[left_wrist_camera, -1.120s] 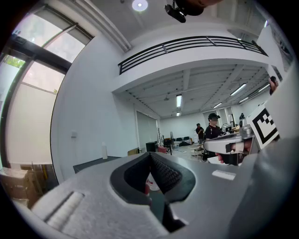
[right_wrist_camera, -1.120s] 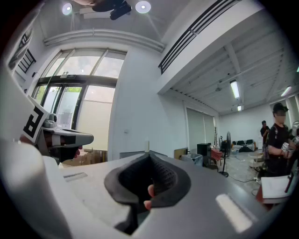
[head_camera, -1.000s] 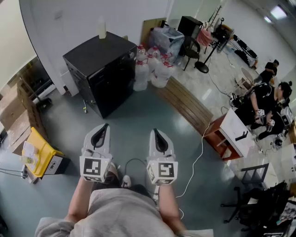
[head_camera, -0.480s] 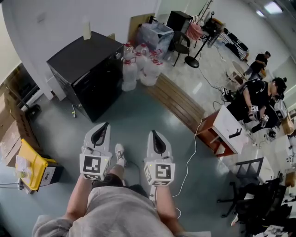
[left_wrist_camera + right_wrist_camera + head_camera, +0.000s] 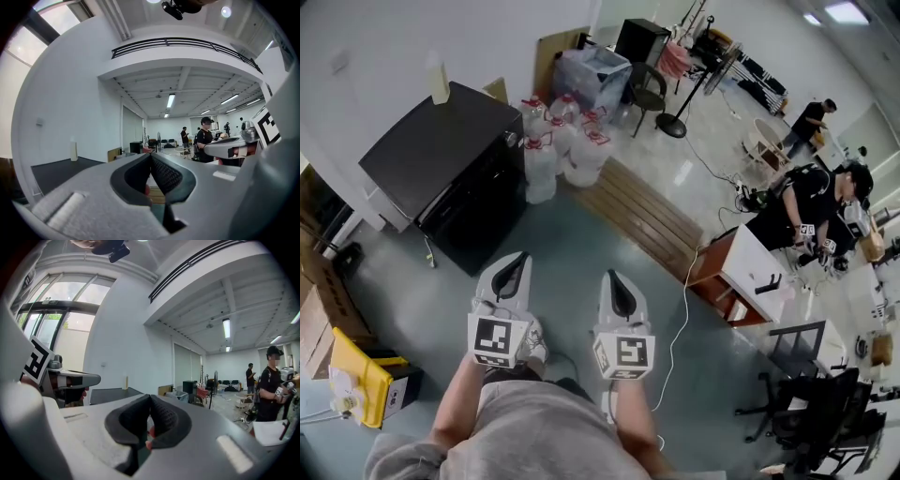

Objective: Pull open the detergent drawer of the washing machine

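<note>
**Q:** Why are the left gripper (image 5: 517,259) and the right gripper (image 5: 613,277) each pressing their jaws together on nothing?

**A:** Probably because nothing is within reach. The person is holding both level and side by side, pointing over open floor (image 5: 581,234). The black cabinet, taken here to be the washing machine (image 5: 441,150), is standing well ahead and to the left of the left gripper, apart from both. Its detergent drawer is not showing from this angle, so the approach is judged unfinished.

**Q:** And the counts?

**A:** Two grippers, one machine and one pale bottle (image 5: 439,79) sitting on its top. A cluster of water jugs (image 5: 555,145) is standing ahead of both grippers, its number not resolving. Two people (image 5: 811,204) are working far right of the right gripper.
</note>
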Tool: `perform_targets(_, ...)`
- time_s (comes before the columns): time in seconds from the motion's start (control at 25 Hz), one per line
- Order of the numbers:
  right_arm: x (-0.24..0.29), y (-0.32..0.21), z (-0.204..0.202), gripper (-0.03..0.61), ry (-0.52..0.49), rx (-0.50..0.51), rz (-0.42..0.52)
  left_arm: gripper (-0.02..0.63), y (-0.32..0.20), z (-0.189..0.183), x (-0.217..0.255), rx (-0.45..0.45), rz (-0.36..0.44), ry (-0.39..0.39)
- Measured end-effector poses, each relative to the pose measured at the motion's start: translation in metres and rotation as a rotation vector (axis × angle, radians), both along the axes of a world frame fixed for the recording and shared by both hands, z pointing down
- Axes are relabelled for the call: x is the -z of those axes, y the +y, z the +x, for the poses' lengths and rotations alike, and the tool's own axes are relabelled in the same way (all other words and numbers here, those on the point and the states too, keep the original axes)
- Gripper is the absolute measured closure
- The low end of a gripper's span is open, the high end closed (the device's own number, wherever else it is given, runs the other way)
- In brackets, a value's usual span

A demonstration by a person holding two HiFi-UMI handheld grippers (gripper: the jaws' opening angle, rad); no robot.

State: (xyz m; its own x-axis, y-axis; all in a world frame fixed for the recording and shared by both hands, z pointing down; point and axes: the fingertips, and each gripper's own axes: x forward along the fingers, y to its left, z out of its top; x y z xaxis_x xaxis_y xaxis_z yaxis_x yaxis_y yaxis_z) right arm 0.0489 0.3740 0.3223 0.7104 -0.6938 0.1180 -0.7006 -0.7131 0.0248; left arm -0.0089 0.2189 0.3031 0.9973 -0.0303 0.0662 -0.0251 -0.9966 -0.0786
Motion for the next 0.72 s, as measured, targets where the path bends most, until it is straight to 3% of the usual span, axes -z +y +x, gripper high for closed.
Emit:
perform_targets(0.4, -0.017, -0.094, 0.092, 0.574, -0.053, 0.088, -0.015, 0.604, -0.101, 0.061, -0.015, 0.127, -0.033, -0.04)
perform_targets(0.72, -0.032, -0.184, 0.114, 0.574, -0.059, 0.258, -0.02, 0.604, -0.169, 0.064, -0.033, 0.265, -0.046, -0.054)
